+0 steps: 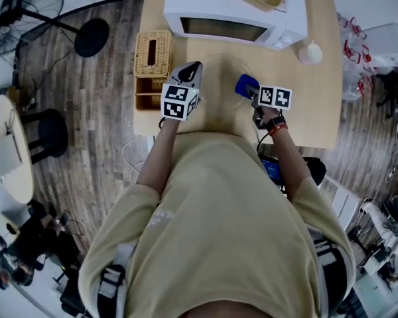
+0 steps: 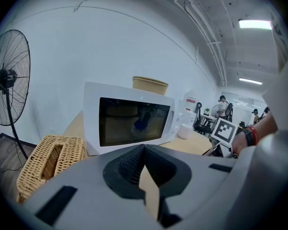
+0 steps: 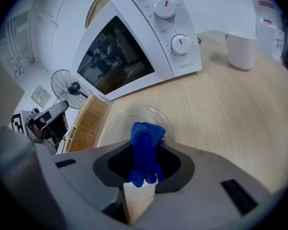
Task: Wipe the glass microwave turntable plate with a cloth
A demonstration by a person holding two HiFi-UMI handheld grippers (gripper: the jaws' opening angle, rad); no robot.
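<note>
Right gripper (image 3: 145, 163) jaws clamped on bunched blue cloth (image 3: 146, 137), at near rim of clear round glass turntable plate (image 3: 116, 123); plate flat on pale wooden table (image 3: 230, 114) between white microwave (image 3: 134, 42) and near edge; left gripper (image 2: 143, 166) jaws closed, empty; best: brace plate, wipe in overlapping circles, light pressure.

The pale wooden tabletop (image 1: 312, 105) carries a white microwave (image 1: 232, 18) along its far edge, door shut and facing the person, with its two dials at the right end of the front. Just left of the microwave's front corner, near the tabletop's left edge, sits a wicker box (image 1: 152, 53) with a slot in its top, and a white cup (image 1: 310, 52) stands upright off the microwave's right front corner, apart from it. The clear glass turntable plate (image 3: 117, 126) lies flat on the wood in front of the microwave, between the box and the cup.
</note>
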